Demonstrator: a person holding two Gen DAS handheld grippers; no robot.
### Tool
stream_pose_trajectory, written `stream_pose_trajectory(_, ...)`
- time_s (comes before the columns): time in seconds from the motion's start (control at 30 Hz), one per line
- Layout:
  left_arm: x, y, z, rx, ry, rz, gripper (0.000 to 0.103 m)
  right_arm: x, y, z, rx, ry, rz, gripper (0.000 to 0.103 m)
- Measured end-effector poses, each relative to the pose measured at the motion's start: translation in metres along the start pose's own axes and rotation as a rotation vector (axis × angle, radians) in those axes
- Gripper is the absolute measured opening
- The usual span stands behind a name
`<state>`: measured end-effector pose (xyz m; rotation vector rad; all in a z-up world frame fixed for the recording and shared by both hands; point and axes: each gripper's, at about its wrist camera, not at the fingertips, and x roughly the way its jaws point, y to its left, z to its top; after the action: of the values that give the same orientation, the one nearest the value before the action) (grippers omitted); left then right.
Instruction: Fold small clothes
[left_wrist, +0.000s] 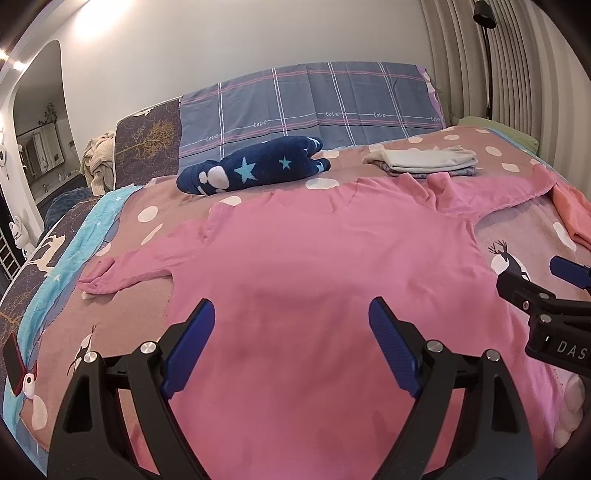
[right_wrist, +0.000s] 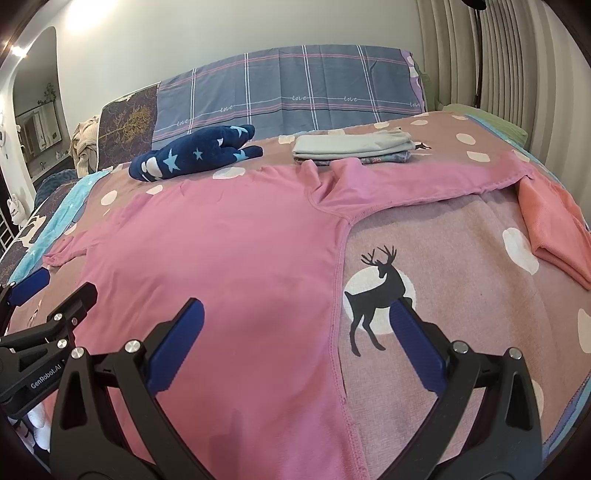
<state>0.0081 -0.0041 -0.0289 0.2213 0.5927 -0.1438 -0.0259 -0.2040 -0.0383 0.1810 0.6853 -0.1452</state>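
A pink long-sleeved shirt (left_wrist: 314, 258) (right_wrist: 221, 251) lies spread flat on the bed, sleeves stretched out to both sides. My left gripper (left_wrist: 291, 314) hovers open over the shirt's lower middle, nothing between its blue pads. My right gripper (right_wrist: 295, 317) is open too, straddling the shirt's right side seam, one finger over the pink cloth and the other over the deer print. Each gripper shows at the edge of the other's view: the right gripper (left_wrist: 532, 275) and the left gripper (right_wrist: 55, 284).
A folded stack of pale clothes (left_wrist: 424, 160) (right_wrist: 351, 147) sits beyond the shirt. A dark blue star-patterned garment (left_wrist: 251, 168) (right_wrist: 192, 153) lies at the back left. An orange garment (left_wrist: 572, 218) (right_wrist: 554, 229) lies at the right. Plaid pillows (left_wrist: 314, 103) line the headboard.
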Motion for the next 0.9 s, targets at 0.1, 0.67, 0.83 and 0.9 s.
stream_pose_trajectory(0.1,0.000,0.000,0.000,0.001,0.002,-0.001,0.087,0.000,-0.001,0.000,0.001,0.001,0.002,0.101)
stream_pose_trajectory(0.67,0.010,0.010,-0.004,-0.020,0.013,-0.013,0.087,0.003,0.009,0.001,-0.032,-0.004,-0.002,0.101)
stream_pose_trajectory(0.83,0.015,0.026,-0.003,-0.058,0.004,-0.035,0.082,0.004,0.015,0.003,-0.059,-0.011,-0.002,0.096)
stream_pose_trajectory(0.9,0.020,0.044,-0.001,-0.098,0.008,-0.046,0.070,0.004,0.017,0.005,-0.065,-0.018,-0.009,0.091)
